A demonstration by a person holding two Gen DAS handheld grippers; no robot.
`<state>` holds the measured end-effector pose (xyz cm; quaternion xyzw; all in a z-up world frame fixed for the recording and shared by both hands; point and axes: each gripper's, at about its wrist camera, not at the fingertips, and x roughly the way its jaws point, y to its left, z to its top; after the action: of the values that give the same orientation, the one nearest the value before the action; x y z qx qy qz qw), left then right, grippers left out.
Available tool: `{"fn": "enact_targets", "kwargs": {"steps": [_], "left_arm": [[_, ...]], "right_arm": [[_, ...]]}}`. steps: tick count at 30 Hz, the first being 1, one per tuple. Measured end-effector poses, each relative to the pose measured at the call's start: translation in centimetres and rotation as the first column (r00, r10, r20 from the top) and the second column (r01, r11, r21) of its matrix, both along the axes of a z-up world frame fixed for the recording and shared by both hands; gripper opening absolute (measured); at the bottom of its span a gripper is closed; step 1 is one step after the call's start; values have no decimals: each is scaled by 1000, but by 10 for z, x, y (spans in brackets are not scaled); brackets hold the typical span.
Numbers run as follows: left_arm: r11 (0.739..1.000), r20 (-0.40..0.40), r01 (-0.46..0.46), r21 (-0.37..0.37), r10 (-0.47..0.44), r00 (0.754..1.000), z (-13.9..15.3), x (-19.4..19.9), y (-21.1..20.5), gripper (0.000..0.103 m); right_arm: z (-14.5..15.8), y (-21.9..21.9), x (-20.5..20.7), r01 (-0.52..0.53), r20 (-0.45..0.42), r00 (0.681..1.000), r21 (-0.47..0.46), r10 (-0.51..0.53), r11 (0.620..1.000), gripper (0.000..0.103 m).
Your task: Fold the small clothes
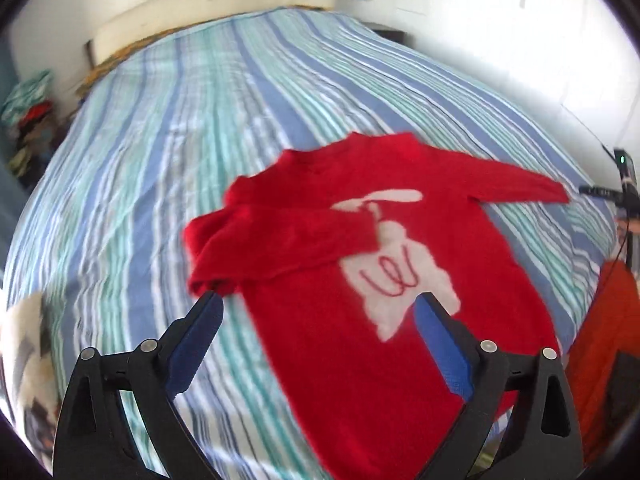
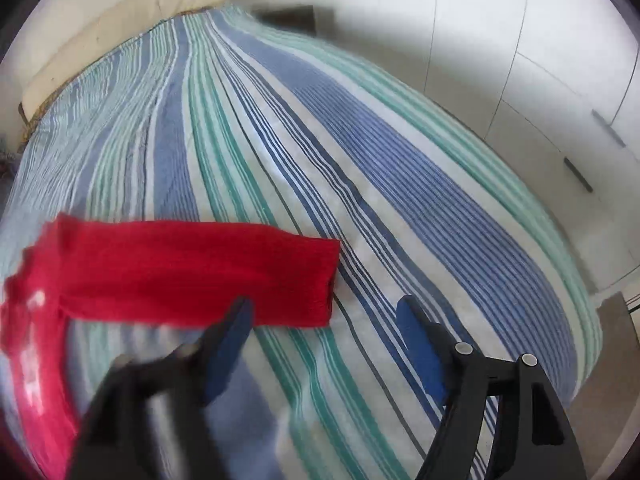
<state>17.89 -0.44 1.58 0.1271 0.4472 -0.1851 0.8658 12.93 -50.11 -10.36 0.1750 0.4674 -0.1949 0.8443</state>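
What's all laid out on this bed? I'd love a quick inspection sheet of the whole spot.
Surface: striped blue, green and white bedspread.
Job's things: red knitted sweater with a white rabbit lying flat, one sleeve folded across its chest, the other sleeve stretched out.
Clutter: heap of mixed clothes beside the bed.
Grippers: left gripper open; right gripper open, nothing between either pair of jaws.
Cables: thin black cable at the edge.
Surroundings: cream headboard, white wardrobe doors.

Black left gripper [image 1: 318,310] and right gripper [image 2: 324,316], blue pads, silver screws

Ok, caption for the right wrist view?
Open right gripper above the red sweater's outstretched sleeve on the striped bed.
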Motion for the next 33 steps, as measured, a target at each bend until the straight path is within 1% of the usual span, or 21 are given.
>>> {"fn": "enact_targets", "kwargs": {"steps": [2,4,6,7,9,11,12,14,15,16,18,20,22,23,24,25,26,28,29,31,33], "left_arm": [[996,-21,75,58,-73,997,-23,23,-32,92],[988,-83,133,81,-126,988,-47,44,-60,71],[983,-132,175,59,-166,977,-67,60,-80,70],[981,-140,186,61,-176,974,-74,65,-89,69],[976,-153,197,97,-181,971,-91,74,-102,69],[968,-168,208,139,-184,968,-107,85,-111,69],[964,-181,214,156,-185,966,-116,90,-114,67],[963,-232,208,169,-167,958,-130,100,-112,51],[968,-260,192,162,-145,955,-136,105,-108,35],[977,-280,163,137,-119,953,-138,110,-101,23],[994,-289,84,76,-58,956,-131,117,-83,7],[1000,-271,8,-10,-11,963,-108,119,-57,7],[990,-222,-85,-111,59,973,-72,115,-16,7],[975,-200,-145,-168,110,974,-52,112,10,7],[951,-184,-215,-224,176,967,-33,108,41,7],[917,-175,-289,-275,248,953,-16,103,73,7],[872,-171,-366,-324,326,930,-2,96,109,7],[773,-177,-505,-383,475,862,18,82,174,7],[732,-175,-559,-390,537,825,22,76,201,7],[665,-162,-651,-367,643,749,23,58,250,7],[594,-188,-718,-364,708,681,13,38,289,7]], "right_arm": [[15,15,-20,-43,20,999,-31,44,999,74],[25,29,-42,-82,42,996,-33,84,996,74],[29,44,-62,-110,55,992,-24,111,994,74],[29,51,-69,-120,62,991,-16,121,993,74],[26,66,-86,-132,68,989,-7,132,991,74],[27,77,-90,-132,73,988,-33,134,991,74],[27,77,-88,-127,83,988,-53,131,990,74],[29,77,-92,-123,90,987,-74,130,990,74],[26,77,-90,-126,80,988,-65,131,990,74],[25,75,-93,-125,70,989,-57,129,990,74],[23,72,-92,-121,71,990,-49,124,991,74],[23,71,-94,-115,79,990,-48,119,992,74],[24,70,-95,-109,82,990,-50,113,993,74],[24,70,-96,-108,85,990,-52,112,993,74],[25,70,-96,-106,87,990,-56,111,993,74],[25,71,-96,-106,89,990,-60,111,993,74],[26,71,-96,-106,91,990,-62,111,992,74],[26,71,-97,-102,93,990,-64,108,993,74],[26,71,-97,-99,94,990,-64,105,993,74],[26,70,-97,-96,94,990,-63,101,993,74],[26,70,-96,-93,90,991,-64,99,994,74]]}}
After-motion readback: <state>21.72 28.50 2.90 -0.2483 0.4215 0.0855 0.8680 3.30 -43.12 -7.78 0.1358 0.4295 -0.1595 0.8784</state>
